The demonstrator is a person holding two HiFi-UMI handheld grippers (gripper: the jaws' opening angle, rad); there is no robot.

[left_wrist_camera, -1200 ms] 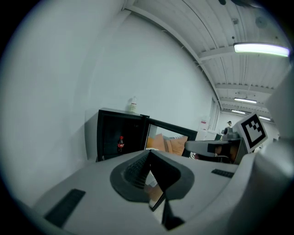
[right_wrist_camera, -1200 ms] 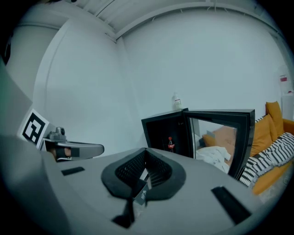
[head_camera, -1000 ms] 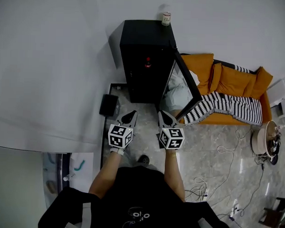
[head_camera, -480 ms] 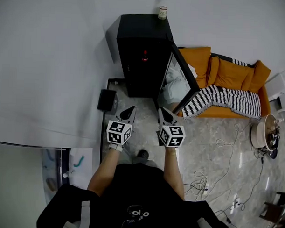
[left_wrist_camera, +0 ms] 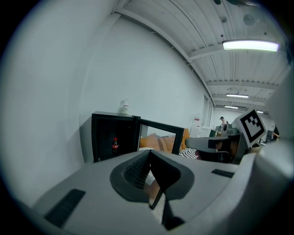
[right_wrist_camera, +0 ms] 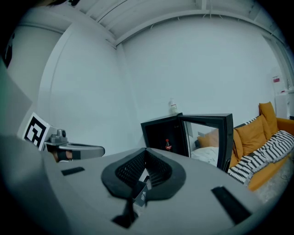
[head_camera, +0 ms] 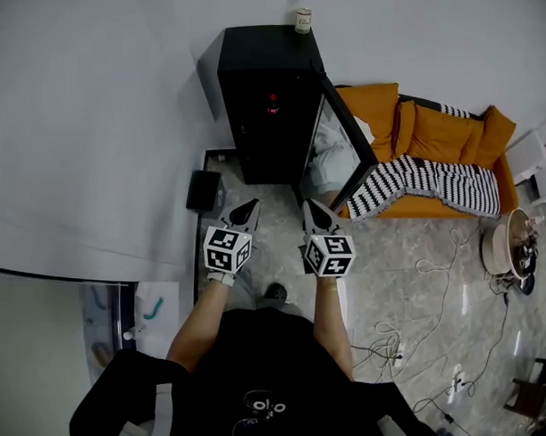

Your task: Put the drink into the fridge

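Observation:
The black fridge [head_camera: 260,69] stands against the wall with its glass door [head_camera: 343,139] swung open to the right. A red-capped dark drink bottle [head_camera: 273,103] stands inside it, also seen in the left gripper view as the drink [left_wrist_camera: 115,145] and in the right gripper view as the drink [right_wrist_camera: 168,145]. A small pale bottle [head_camera: 303,21] stands on top of the fridge. My left gripper [head_camera: 249,207] and right gripper [head_camera: 309,208] are side by side, well short of the fridge, pointing at it. Both are shut and empty.
An orange sofa [head_camera: 428,138] with a striped blanket [head_camera: 417,186] stands right of the fridge door. A black box [head_camera: 205,192] lies on the floor left of the fridge. Cables [head_camera: 431,290] and a round white appliance [head_camera: 504,252] are on the marble floor at right.
Both grippers have drifted slightly up the head view, still shut and empty. The fridge and sofa sit a little higher and further left in the frame.

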